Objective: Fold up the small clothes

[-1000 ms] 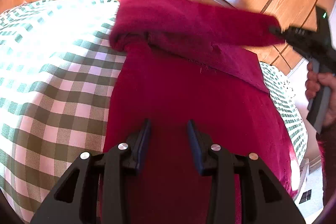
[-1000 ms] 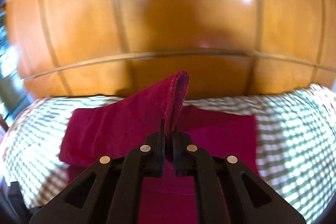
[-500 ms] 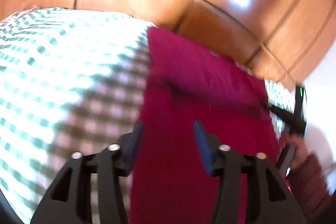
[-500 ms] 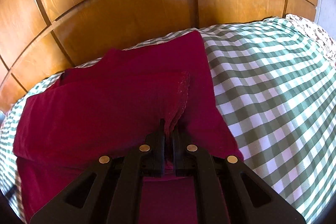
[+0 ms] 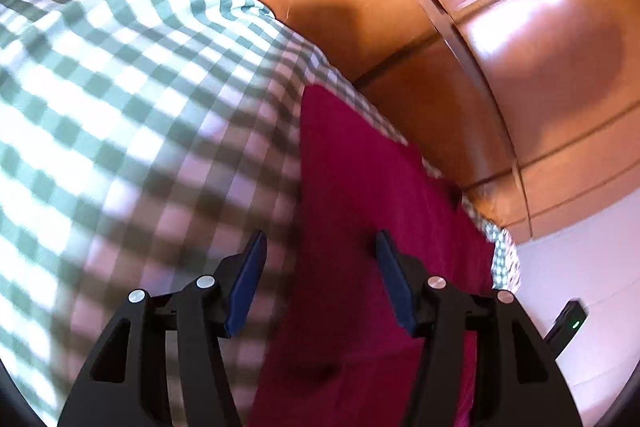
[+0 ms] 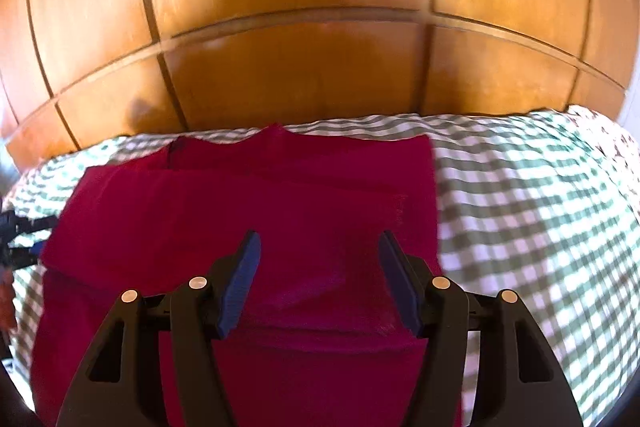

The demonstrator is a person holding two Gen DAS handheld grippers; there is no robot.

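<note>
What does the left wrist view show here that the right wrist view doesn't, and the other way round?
Only the left wrist view shows the white wall and a black device with a green light. Only the right wrist view shows the folded-over flap lying flat across the red garment. Both share the garment, checked bedcover, wooden panelling, and open grippers, left gripper, right gripper, nothing between the pads.

The left gripper [image 5: 318, 267] hangs over the cloth's [image 5: 360, 211] left edge, jaws apart with nothing pinched between them. The red cloth lies flat on the checked bed [image 5: 120, 107], reaching towards the wooden headboard [image 5: 440, 7].
</note>
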